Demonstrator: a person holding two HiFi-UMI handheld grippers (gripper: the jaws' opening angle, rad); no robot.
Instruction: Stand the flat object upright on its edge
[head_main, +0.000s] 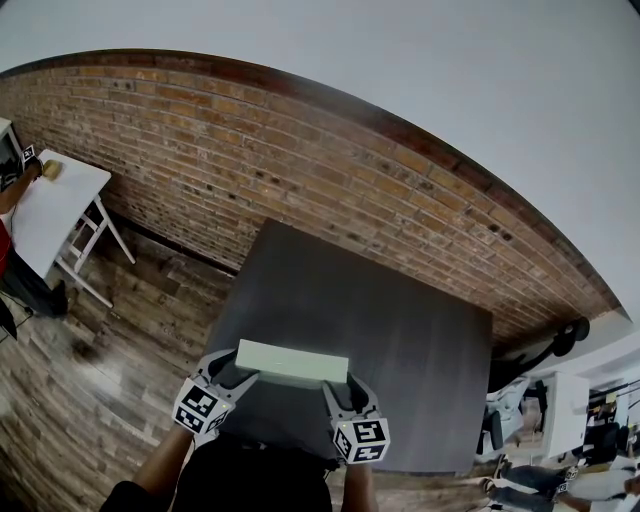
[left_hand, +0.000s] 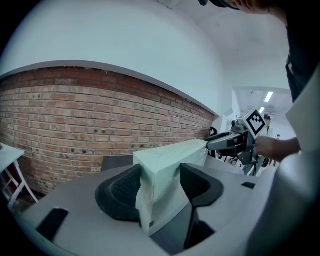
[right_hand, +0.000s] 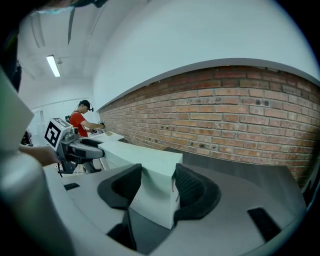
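Grip: my left gripper (left_hand: 160, 186) and right gripper (right_hand: 157, 187) clamp the pale green box (head_main: 292, 362) by its ends | I judge it edge-up | release pending

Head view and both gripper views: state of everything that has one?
box, lying flat, held at both ends, not upright yet
left gripper, shut on the box's left end
right gripper, shut on the box's right end

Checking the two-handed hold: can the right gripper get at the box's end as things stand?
Yes, seemingly: the right gripper has its fingers clamped on that end of the pale green box; nothing stands between.
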